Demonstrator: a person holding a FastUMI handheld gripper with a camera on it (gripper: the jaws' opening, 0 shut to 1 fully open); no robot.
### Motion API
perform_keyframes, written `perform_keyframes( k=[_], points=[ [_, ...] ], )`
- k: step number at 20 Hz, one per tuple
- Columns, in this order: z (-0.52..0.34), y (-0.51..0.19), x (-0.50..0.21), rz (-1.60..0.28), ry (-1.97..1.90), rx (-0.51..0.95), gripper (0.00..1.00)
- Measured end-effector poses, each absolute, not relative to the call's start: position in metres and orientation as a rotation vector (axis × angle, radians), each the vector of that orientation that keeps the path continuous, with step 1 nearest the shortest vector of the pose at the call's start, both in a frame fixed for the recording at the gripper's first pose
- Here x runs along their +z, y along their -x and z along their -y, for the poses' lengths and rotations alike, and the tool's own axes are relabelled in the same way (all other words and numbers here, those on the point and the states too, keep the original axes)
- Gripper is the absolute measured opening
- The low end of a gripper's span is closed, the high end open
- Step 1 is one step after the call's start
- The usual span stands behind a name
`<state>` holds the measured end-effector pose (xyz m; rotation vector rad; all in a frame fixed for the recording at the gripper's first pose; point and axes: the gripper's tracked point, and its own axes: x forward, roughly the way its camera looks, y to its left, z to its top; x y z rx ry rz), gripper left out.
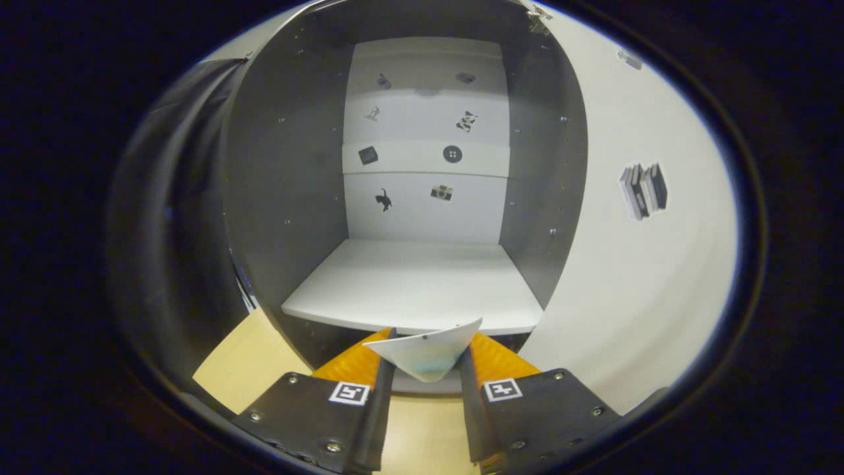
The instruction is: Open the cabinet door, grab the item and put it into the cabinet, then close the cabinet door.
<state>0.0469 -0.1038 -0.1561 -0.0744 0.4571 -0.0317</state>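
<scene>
The cabinet (283, 198) stands open straight ahead, its white shelf (415, 290) bare and its back wall dotted with small stickers. Its white door (633, 264) is swung wide to the right of the opening and carries a book sticker. My gripper (427, 353) is just in front of the shelf's front edge, shut on a pale white item with a bluish tint (427, 349). The item is wedge-shaped, wide at the top and narrowing down between the fingers (356, 359). Its top edge reaches the level of the shelf's front edge.
A light wooden tabletop (244, 359) lies under the cabinet and under my fingers. Dark cloth (165, 218) hangs to the left of the cabinet's grey side wall.
</scene>
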Motion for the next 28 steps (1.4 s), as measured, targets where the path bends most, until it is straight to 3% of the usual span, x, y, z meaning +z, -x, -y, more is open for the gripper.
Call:
perform_keyframes(
  k=[13, 28],
  points=[
    [0.110, -0.115, -0.114, -0.363, -0.002, -0.073, 0.48],
    [0.109, -0.158, -0.173, -0.520, 0.043, -0.066, 0.48]
  ],
)
